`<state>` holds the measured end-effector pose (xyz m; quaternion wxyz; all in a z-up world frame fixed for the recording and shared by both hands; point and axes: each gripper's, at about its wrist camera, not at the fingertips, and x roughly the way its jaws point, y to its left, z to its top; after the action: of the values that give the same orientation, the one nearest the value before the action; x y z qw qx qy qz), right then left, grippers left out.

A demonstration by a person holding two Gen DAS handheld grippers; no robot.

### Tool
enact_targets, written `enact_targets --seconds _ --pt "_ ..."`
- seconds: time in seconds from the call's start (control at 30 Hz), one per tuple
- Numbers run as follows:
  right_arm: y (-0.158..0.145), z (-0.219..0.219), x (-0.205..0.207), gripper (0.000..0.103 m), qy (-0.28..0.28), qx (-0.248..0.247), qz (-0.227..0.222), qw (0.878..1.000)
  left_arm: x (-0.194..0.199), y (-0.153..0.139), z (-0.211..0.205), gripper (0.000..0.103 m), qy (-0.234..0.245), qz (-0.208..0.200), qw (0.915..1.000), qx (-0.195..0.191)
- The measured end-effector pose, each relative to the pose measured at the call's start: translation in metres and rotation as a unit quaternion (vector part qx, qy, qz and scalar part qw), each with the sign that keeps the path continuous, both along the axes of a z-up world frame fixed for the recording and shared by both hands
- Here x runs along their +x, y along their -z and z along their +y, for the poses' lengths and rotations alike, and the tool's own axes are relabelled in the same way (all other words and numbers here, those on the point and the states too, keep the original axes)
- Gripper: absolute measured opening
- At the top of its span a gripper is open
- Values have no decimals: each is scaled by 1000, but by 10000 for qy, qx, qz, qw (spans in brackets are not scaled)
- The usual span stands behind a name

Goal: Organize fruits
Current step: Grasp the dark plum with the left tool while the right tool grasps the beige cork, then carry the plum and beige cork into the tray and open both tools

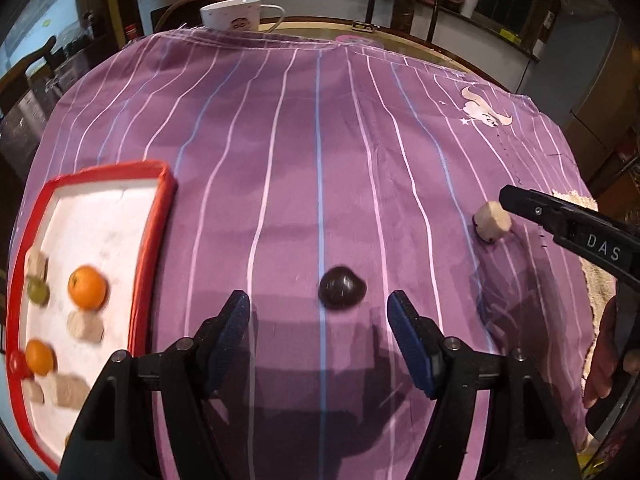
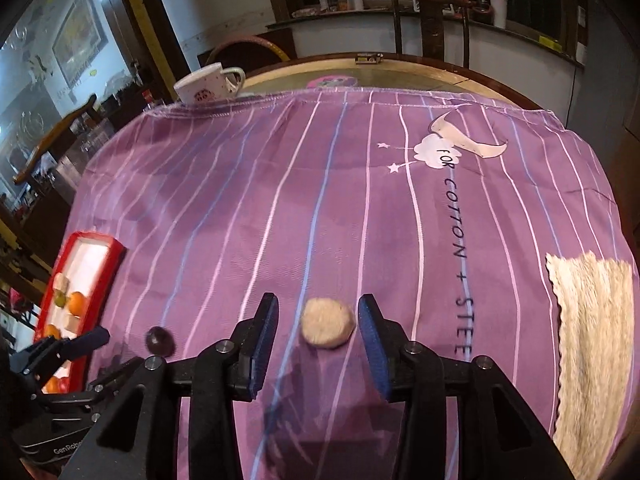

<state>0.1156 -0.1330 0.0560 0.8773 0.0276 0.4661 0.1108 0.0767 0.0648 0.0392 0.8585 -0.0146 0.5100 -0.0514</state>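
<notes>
A dark purple fruit [image 1: 342,288] lies on the purple striped cloth [image 1: 320,140], just past the tips of my left gripper [image 1: 318,304], which stands open around nothing. In the right wrist view a round beige piece [image 2: 327,322] sits on the cloth between the pads of my right gripper [image 2: 319,308]. A gap shows on both sides, so that gripper is open. The same beige piece [image 1: 493,222] shows at the right of the left wrist view. A red-rimmed white tray [image 1: 154,240] at the left holds two oranges [image 1: 87,287], a green grape [image 1: 38,291] and several beige pieces.
A white cup [image 1: 236,14] stands at the cloth's far edge on the round wooden table [image 2: 440,68]. A beige knitted mat [image 2: 592,340] lies at the right. A hand [image 1: 604,360] holds the right gripper. Chairs and a counter stand behind the table.
</notes>
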Motion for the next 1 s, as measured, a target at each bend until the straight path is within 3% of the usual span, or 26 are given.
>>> enact_targets --seconds 0.13,0.33,0.37,0.47,0.7,1.0 --pt "12 5 7 46 -39 -119 137 9998 10 11 -5 70 105 60 9999 51" --pt "22 6 8 46 66 -69 201 9998 15 20 -7 70 182 203 9993 -253" --pt "22 6 7 46 93 -52 194 9998 15 21 -8 64 202 205 9993 -238" --pt "23 5 5 40 175 -37 175 9997 13 21 -14 26 274 95 9996 61" --pt "19 -1 -2 36 281 158 285 9991 5 15 -10 25 182 136 9997 109" --pt "-2 14 -39 36 250 461 217 9984 -24 -27 18 25 -85 -174 9996 197"
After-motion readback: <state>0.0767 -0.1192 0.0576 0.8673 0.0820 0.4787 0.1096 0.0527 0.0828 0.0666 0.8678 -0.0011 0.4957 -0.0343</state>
